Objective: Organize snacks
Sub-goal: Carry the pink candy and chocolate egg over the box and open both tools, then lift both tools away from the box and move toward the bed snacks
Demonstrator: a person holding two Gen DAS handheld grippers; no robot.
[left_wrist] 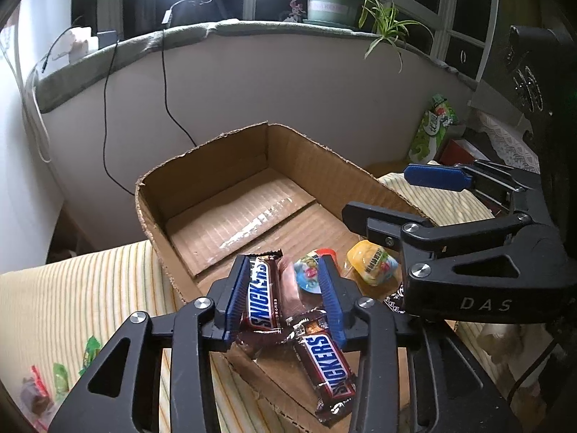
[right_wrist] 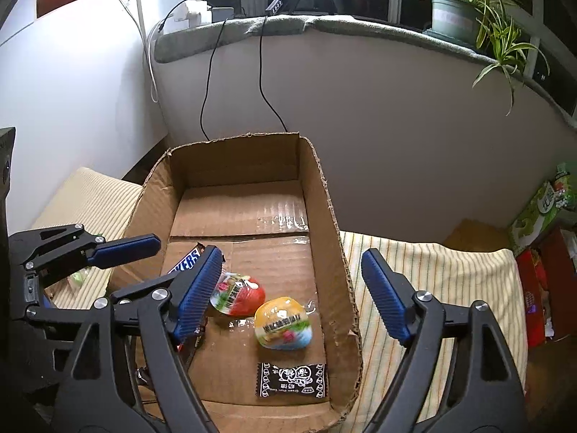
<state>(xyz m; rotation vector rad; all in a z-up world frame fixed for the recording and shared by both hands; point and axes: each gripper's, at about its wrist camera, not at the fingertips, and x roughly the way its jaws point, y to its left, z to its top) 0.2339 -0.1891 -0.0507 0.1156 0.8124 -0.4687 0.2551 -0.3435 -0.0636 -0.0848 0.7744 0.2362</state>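
Left gripper [left_wrist: 285, 290]: reaches over the near left corner of the cardboard box [left_wrist: 202, 166], fingers pointing into it, jaws parted moderately.
Between its pads: one Snickers bar [left_wrist: 261, 296] stands along the left blue pad and seems to touch it; a pinkish wrapped snack [left_wrist: 290, 288] lies next to it; whether the pads press on either cannot be told.
Second Snickers bar [left_wrist: 326, 370]: flat on the box floor below the right pad, angled away.
Right gripper [right_wrist: 292, 292]: held above the box's near right part, jaws spread wide, nothing between them.
Under its gap: yellow jelly cup [right_wrist: 283, 324] and red jelly cup [right_wrist: 239, 294] on the box floor, just beside each other; black candy packet [right_wrist: 290, 379] nearer the camera.
Box: sits on a striped cloth [right_wrist: 432, 270].
Loose wrapped candies [left_wrist: 59, 375]: on the cloth, left of the box.
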